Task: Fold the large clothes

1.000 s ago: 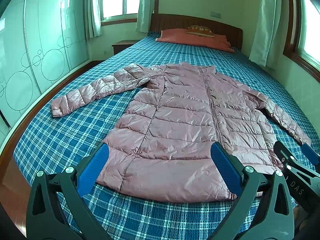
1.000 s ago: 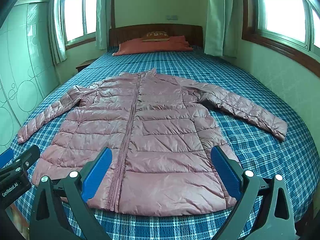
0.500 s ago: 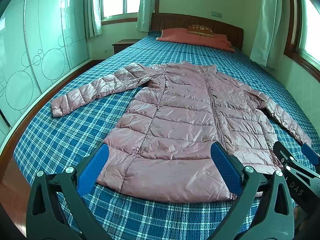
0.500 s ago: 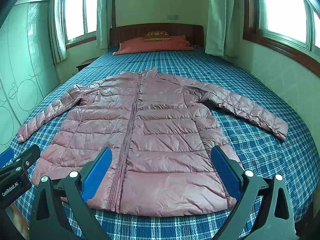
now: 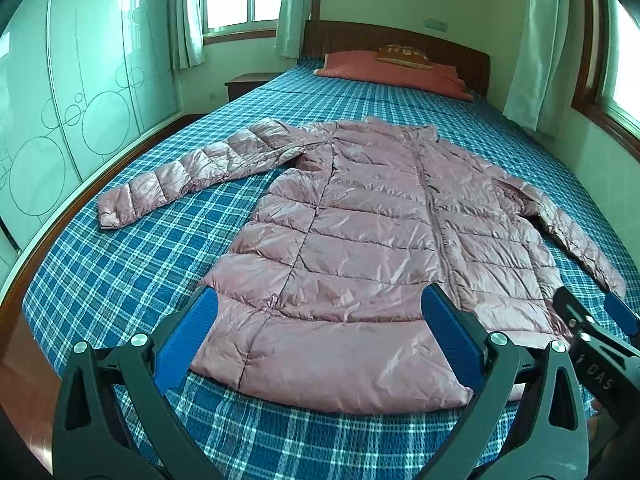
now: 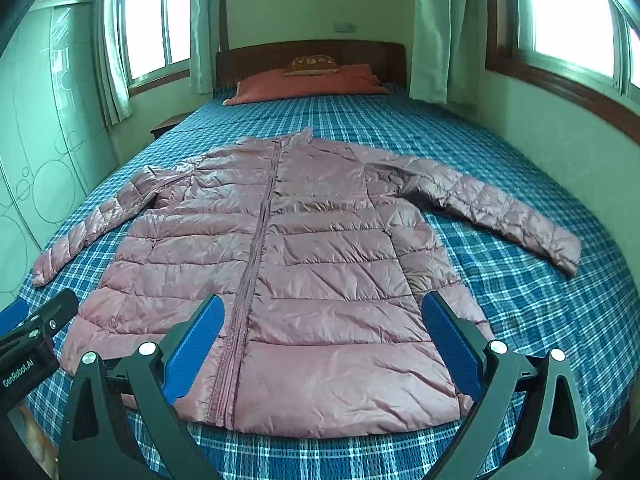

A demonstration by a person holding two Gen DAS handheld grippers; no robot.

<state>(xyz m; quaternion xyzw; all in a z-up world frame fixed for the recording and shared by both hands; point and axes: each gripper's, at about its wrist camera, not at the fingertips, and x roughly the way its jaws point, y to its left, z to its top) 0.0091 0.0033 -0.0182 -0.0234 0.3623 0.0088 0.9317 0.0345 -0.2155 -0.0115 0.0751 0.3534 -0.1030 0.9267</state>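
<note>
A pink quilted puffer jacket lies flat, front up and zipped, on the blue plaid bed, both sleeves spread outward. It also shows in the right wrist view. My left gripper is open and empty, hovering above the hem's left half. My right gripper is open and empty above the hem's right half. The right gripper also shows at the right edge of the left wrist view. The left gripper shows at the left edge of the right wrist view.
An orange pillow with a small cushion lies at the wooden headboard. A glass-front wardrobe stands left, a nightstand by the bed's far left corner. A wall and windows run along the right.
Almost nothing: both grippers stay open above the hem, with only a slight drift of the views. The jacket has not moved.
</note>
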